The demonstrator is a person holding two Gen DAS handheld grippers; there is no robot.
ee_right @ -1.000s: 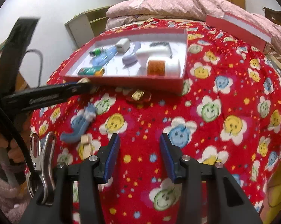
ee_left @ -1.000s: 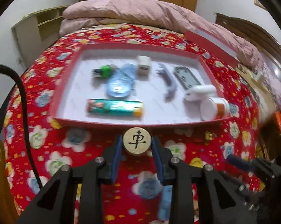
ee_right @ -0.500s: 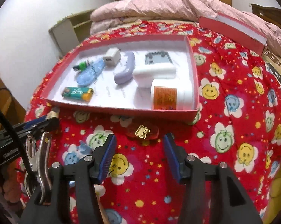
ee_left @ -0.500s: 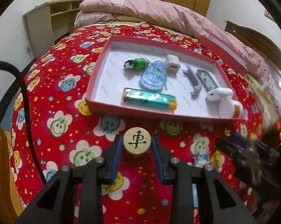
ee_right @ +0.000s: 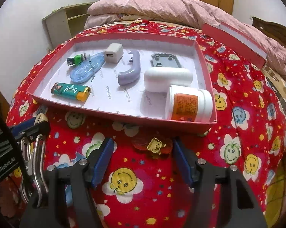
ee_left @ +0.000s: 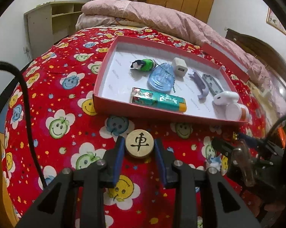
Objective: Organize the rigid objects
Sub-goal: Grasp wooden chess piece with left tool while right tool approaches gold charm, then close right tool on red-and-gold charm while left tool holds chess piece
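Note:
My left gripper (ee_left: 139, 148) is shut on a round wooden chess piece (ee_left: 139, 146) with a black character, held above the bedspread just short of the red tray's near wall (ee_left: 161, 115). The tray (ee_right: 124, 118) holds a lighter (ee_right: 70, 91), a blue tag (ee_right: 86, 70), a white charger (ee_right: 113, 53), a purple handle (ee_right: 130, 68), a grey plate (ee_right: 164, 59), a white case (ee_right: 167, 78) and a pill bottle (ee_right: 189, 105). My right gripper (ee_right: 143, 160) is open, its fingers either side of a small gold and red charm (ee_right: 155, 146) on the bedspread. The left gripper shows at the left (ee_right: 29, 125).
A red tray lid (ee_right: 235, 39) lies at the back right by a pink quilt (ee_right: 161, 9). A small blue figure (ee_left: 214, 160) lies on the bedspread near the right gripper. A metal clip (ee_right: 32, 163) hangs at the right gripper's left side.
My left gripper, still holding the chess piece, has swung left and back from the tray. My right gripper has moved forward to the charm and opened wider.

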